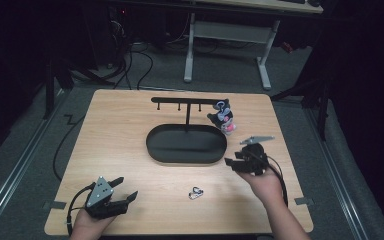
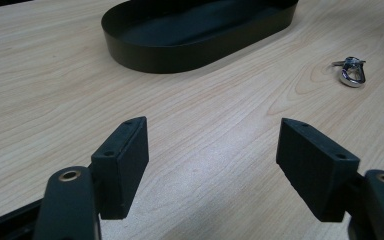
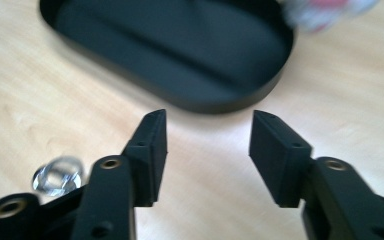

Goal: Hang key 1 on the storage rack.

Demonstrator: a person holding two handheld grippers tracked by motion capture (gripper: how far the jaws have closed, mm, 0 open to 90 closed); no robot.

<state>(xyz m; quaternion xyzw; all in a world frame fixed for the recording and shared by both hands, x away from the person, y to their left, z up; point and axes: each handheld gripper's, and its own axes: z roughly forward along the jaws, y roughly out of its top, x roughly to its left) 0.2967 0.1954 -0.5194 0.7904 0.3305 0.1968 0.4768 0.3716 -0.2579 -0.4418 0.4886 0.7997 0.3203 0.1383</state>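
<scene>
A black oval tray (image 1: 180, 147) lies mid-table, and a thin black rack (image 1: 180, 100) with small hooks rises from its far rim. A grey, white and pink toy keychain (image 1: 223, 118) hangs at the rack's right end and appears as a blur (image 3: 325, 10) in the right gripper view. A small silver clip (image 1: 196, 193) lies on the wood in front of the tray. My left gripper (image 1: 126, 187) rests at the near left corner, open, with bare wood between its jaws (image 2: 212, 150). My right gripper (image 1: 232, 162) hovers just right of the tray, open and empty (image 3: 207, 145), with the clip (image 3: 57, 175) to its lower left.
The wooden table (image 1: 120, 130) has edges on all sides. The clip (image 2: 351, 72) lies right of the tray (image 2: 195, 30) in the left gripper view. A white-legged desk (image 1: 227, 35) and cables stand on the floor beyond the table.
</scene>
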